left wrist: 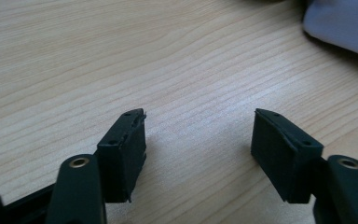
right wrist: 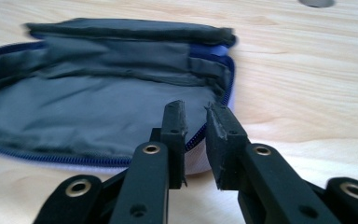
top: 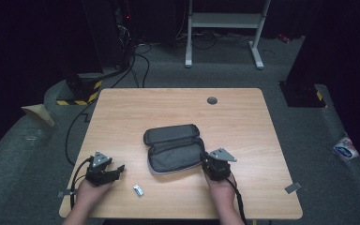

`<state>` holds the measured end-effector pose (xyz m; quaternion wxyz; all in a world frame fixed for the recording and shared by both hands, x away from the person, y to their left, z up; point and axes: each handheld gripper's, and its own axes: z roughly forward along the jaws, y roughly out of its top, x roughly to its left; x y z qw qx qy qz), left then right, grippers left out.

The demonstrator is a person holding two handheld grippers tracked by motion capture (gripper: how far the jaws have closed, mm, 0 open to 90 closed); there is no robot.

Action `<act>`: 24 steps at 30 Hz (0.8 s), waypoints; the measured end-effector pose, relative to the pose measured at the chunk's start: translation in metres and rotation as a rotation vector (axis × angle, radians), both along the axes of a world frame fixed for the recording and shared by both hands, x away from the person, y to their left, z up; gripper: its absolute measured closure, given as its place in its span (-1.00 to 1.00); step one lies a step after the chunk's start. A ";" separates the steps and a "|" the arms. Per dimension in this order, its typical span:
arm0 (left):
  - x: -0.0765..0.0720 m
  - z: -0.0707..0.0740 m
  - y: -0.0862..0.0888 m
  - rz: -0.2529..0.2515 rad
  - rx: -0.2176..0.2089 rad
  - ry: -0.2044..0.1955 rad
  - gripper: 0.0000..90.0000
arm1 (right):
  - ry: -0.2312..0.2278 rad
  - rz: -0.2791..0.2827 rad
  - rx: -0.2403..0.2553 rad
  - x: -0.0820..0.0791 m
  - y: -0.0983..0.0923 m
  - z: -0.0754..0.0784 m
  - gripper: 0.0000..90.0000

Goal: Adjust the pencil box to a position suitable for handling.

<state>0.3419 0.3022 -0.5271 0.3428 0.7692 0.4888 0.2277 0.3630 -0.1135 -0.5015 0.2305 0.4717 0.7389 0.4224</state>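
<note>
The right tongs (right wrist: 196, 116) pinch the zipped rim of the unzipped grey pouch (right wrist: 93, 107), which lies open on the wooden surface (right wrist: 307, 93).

No legible text, number or brand in any view. Blue-and-white printed label on a package (top: 345, 151) lying on the floor right of the table: lettering present, too small to read. Small silver-white item (top: 138, 190) on the table's near edge: faint marking, unreadable. Yellow-and-black hazard striping (top: 77, 101) on the floor at far left is a warning pattern only; it carries no words.
</note>
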 end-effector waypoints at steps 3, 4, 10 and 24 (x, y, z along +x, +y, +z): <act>-0.001 0.007 -0.003 0.001 -0.012 -0.012 -0.06 | -0.019 0.045 0.014 -0.015 0.006 0.003 0.61; -0.002 0.010 -0.005 -0.005 -0.026 -0.024 0.01 | -0.034 0.049 0.023 -0.018 0.006 0.006 0.58; -0.005 0.026 -0.029 -0.062 -0.052 -0.066 0.36 | -0.075 0.011 0.012 -0.014 -0.006 0.017 0.56; 0.024 0.015 -0.079 -0.091 -0.037 0.039 0.74 | 0.042 -0.049 -0.047 0.025 -0.008 -0.012 0.70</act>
